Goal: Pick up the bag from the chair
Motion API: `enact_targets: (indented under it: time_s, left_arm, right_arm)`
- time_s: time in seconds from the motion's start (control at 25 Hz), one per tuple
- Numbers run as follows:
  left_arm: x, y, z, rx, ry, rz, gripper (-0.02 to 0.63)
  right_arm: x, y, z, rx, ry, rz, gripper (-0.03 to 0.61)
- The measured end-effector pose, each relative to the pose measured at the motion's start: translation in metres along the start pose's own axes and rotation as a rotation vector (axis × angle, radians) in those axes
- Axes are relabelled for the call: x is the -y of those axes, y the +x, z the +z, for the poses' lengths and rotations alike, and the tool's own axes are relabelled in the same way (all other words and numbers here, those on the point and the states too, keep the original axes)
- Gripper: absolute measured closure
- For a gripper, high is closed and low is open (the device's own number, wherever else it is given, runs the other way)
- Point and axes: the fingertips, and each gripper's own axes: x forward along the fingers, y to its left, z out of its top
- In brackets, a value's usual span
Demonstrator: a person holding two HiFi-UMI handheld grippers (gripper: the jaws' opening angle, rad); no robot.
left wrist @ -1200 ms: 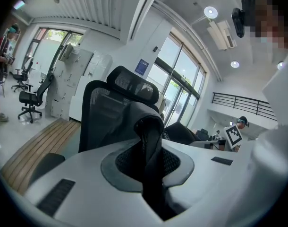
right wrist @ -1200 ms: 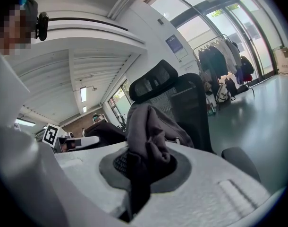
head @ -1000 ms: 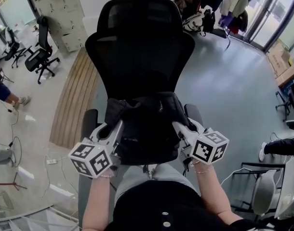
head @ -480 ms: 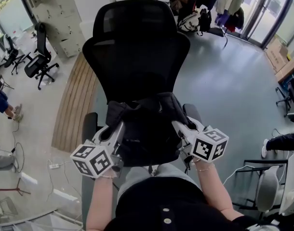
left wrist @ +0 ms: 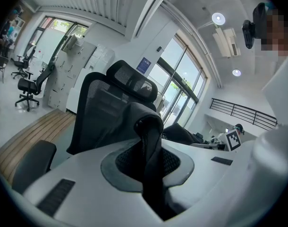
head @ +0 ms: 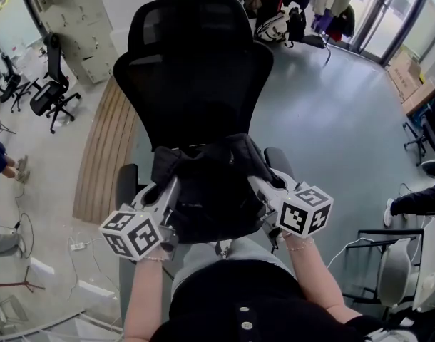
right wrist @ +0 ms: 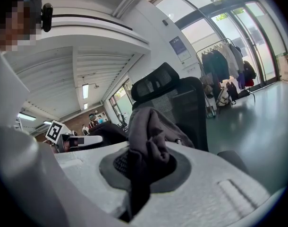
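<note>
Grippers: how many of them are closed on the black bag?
2. The left gripper pinches the bag at its left side, the right gripper at its right side; no other gripper is visible.

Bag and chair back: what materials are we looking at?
Bag: soft matte black fabric, probably nylon or polyester; it creases and bunches into folds. Chair back: black mesh on a rigid frame, likely plastic; the background shows faintly through the weave.
</note>
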Motion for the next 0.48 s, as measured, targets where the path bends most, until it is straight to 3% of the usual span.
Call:
enact_targets:
  time_s: [0.48]
  left_arm:
    - [0.0028, -0.0014, 0.0008, 0.012, 0.002, -0.005, 0.548]
  right_arm:
    - [-0.0002, -0.0043, 0.0015, 0.015, 0.003, -0.004, 0.546]
